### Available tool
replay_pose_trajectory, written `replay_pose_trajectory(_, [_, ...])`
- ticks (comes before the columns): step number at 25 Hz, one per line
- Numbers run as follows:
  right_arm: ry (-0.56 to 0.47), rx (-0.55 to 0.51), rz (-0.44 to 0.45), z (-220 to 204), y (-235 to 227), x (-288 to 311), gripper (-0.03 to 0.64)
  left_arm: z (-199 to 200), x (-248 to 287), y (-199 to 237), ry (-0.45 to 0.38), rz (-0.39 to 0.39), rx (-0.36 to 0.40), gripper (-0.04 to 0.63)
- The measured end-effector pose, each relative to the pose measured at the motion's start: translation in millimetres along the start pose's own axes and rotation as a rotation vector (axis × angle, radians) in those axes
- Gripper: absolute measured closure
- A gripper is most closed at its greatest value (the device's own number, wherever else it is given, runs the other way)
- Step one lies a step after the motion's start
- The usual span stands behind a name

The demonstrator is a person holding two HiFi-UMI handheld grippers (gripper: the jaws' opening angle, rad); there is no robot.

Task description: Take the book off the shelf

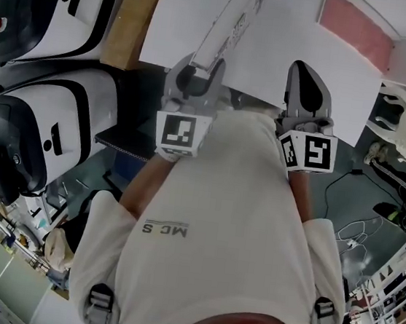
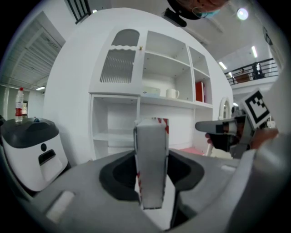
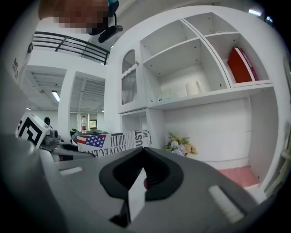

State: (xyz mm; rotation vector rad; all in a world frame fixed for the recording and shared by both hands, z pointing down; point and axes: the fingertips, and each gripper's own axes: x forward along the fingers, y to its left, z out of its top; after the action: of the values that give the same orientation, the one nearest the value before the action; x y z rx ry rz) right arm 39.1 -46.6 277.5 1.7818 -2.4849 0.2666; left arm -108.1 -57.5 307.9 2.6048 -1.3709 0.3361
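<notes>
so left gripper (image 1: 196,76) is clamped on the book (image 2: 151,159), right gripper (image 3: 143,152) closed and empty. looks stiff, light, maybe slick; i'd grip near the spine.

book (image 3: 113,139) partly hidden, red book (image 3: 240,66) lettering unreadable

Left gripper (image 1: 200,66) on book (image 1: 233,20), right gripper (image 1: 309,72) alongside.

On the book (image 3: 113,139) stands "UST" — on the person's shirt (image 1: 221,196), "MC S".
</notes>
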Motion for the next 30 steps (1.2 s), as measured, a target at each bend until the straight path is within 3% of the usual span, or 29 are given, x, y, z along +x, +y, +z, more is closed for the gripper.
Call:
replay_pose_trajectory(4, [0.006,0.002,-0.003,-3.4,4.0,0.5,0.620,1.9,-1.4,-0.8,-0.014,-0.008,0.025,0.431])
replay_pose_trajectory(30, [0.013,0.028,0.021,-3.0,17.9,-1.4,0.620,7.5,-6.8,-0.2,-0.038,-0.019,-0.008,0.431])
